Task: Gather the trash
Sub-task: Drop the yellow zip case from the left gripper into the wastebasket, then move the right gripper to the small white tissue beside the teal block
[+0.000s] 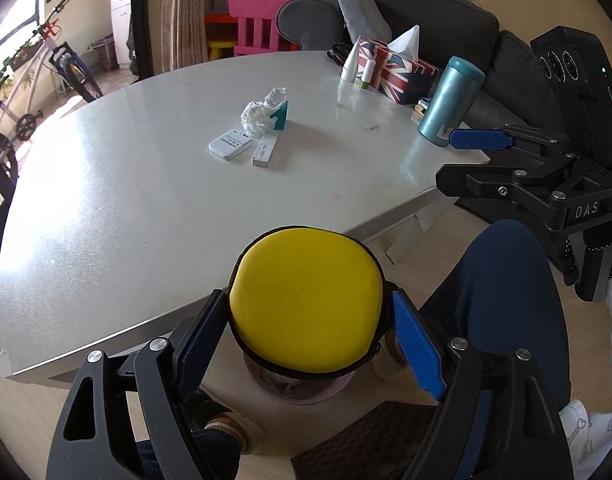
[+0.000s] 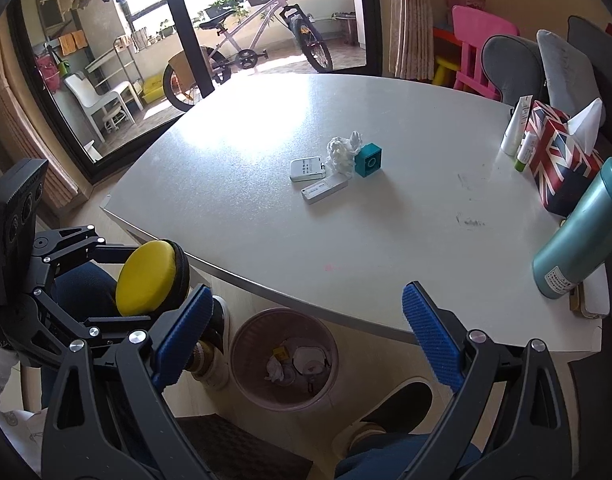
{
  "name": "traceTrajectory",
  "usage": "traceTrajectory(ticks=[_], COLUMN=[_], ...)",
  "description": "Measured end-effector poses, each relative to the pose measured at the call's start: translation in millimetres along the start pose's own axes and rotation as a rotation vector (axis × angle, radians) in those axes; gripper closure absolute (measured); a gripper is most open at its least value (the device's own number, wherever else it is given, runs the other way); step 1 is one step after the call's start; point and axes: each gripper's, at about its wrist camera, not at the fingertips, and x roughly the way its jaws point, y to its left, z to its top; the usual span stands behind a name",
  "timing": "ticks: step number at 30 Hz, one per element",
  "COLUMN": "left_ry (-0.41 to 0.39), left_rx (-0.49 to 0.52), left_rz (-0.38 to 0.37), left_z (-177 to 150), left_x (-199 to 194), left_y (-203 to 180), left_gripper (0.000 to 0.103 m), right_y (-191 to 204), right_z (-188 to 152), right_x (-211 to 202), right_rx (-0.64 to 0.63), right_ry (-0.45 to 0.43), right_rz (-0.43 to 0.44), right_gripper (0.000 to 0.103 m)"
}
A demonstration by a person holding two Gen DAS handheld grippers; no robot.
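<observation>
My left gripper (image 1: 308,326) is shut on a round yellow zip case (image 1: 306,300) and holds it off the table's near edge, above a pink trash bin (image 2: 284,356) on the floor. The right wrist view shows the same left gripper (image 2: 146,276) with the yellow case (image 2: 144,278) at left. My right gripper (image 2: 306,332) is open and empty, above the bin. In the left wrist view it (image 1: 458,156) is at right. A crumpled white tissue (image 2: 342,152), a teal block (image 2: 369,165) and two white test cassettes (image 2: 324,188) lie mid-table.
A white table (image 2: 346,248) holds a Union Jack tissue box (image 2: 558,148), a teal flask (image 2: 582,232) and small tubes (image 2: 516,128). The bin holds some trash. My legs and shoes are by the bin. A grey sofa, pink chair and bicycle stand beyond.
</observation>
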Motion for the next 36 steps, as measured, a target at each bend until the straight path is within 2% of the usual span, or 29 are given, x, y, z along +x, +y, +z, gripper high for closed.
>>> traceTrajectory(ticks=[5,25,36], left_ry=[-0.034,-0.073,-0.121], left_rx=[-0.014,-0.077,-0.106], left_rz=[0.018,0.064,0.092], left_z=[6.6,13.5,30.0], left_x=[-4.4,-15.6,-18.8], left_y=[3.8,24.9,43.5], left_gripper=[0.008,0.008,0.008], right_y=[-1.8,2.7,-4.9], right_z=[0.0,1.6,31.5], right_x=[-1.6,3.2,14.4], right_rx=[0.003,0.001,-0.018], right_ry=[-0.007,-0.008,-0.026], right_rz=[0.001,0.011,-0.008], right_gripper=[0.009,0.007,0.007])
